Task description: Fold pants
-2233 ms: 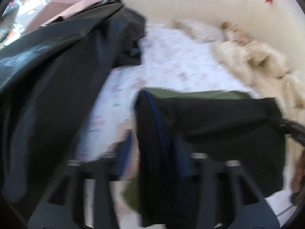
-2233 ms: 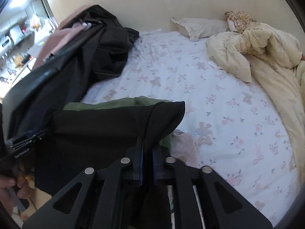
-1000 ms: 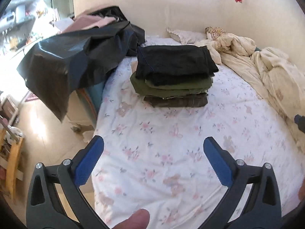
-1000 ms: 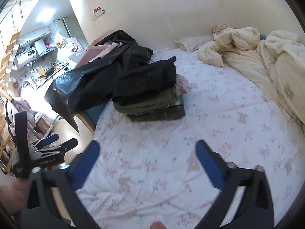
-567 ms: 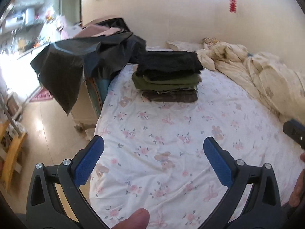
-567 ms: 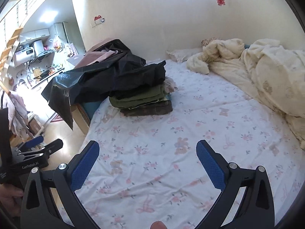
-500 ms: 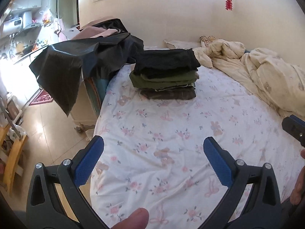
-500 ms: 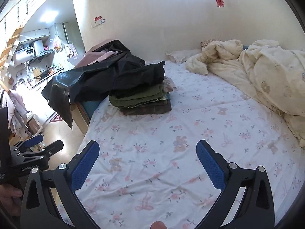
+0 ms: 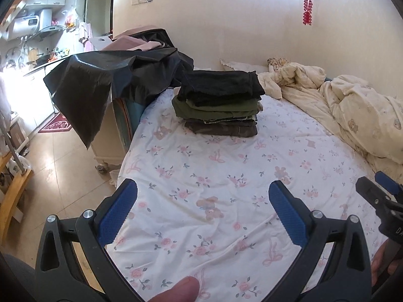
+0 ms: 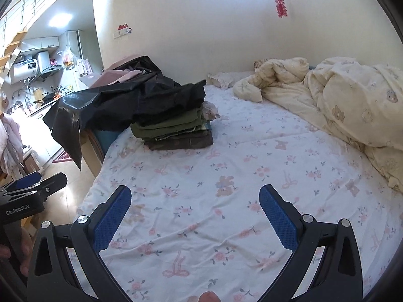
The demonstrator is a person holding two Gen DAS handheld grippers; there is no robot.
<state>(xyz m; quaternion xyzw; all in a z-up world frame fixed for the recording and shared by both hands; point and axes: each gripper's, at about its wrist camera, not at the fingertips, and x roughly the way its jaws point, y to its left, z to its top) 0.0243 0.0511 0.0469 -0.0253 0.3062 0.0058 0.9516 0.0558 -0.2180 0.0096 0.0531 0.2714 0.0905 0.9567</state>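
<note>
Three folded pairs stacked, both grippers backed away empty.

The black pants (image 9: pixel 221 85) that both grippers had pinched seconds earlier lay atop the stack (image 10: pixel 176 128) at the far left of the bed (image 9: pixel 226 181), near its edge. The left gripper (image 9: pixel 201 214) and right gripper (image 10: pixel 195 214) hung spread wide, well back. This fold looked finished; open sheet lay near, the quilt (image 10: pixel 352 100) crowding the right.

Left gripper (image 9: pixel 202 206) held level, jaws spread wide, nothing between them. Right gripper (image 10: pixel 195 210) alongside, likewise gaping and empty.
</note>
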